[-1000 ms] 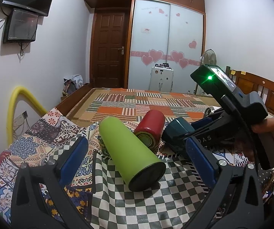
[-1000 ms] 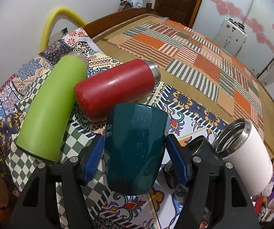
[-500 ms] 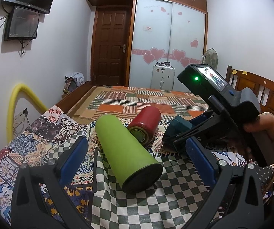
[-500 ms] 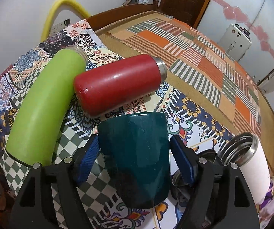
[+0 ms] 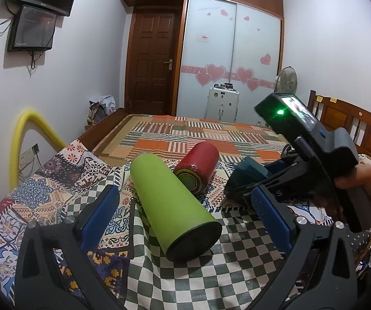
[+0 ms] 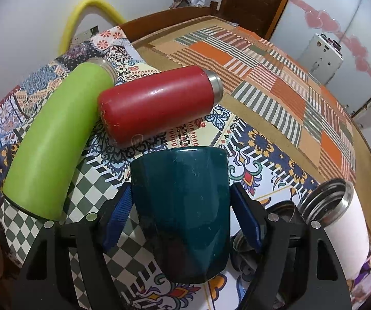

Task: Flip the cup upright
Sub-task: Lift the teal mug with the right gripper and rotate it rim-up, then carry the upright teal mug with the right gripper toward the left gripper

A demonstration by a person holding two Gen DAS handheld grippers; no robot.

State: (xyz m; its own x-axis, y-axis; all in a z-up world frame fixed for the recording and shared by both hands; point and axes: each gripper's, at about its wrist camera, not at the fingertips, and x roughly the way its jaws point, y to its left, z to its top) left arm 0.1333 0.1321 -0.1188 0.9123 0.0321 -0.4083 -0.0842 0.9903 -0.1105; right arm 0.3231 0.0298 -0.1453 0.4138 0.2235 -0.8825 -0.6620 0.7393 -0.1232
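Closing in now, the right gripper point(image 6: 180, 222) jaws pinch the teal cup point(image 6: 183, 206), ready to tip it upright, while the left gripper point(image 5: 185, 222) waits spread.

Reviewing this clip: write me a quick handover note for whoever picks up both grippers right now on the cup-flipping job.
Right gripper: jaws around the teal cup, pads at or very near both its sides; a firm grip cannot be confirmed. The cup lies on its side on the patterned cloth, mouth pointing away.
Left gripper: open, empty, hovering over the base end of the green bottle.
Nearby, all lying down: red bottle, white open flask.
Done: the right gripper is in place around the cup.
Left: confirm the grip, lift, rotate the cup mouth-up, set it down, release.
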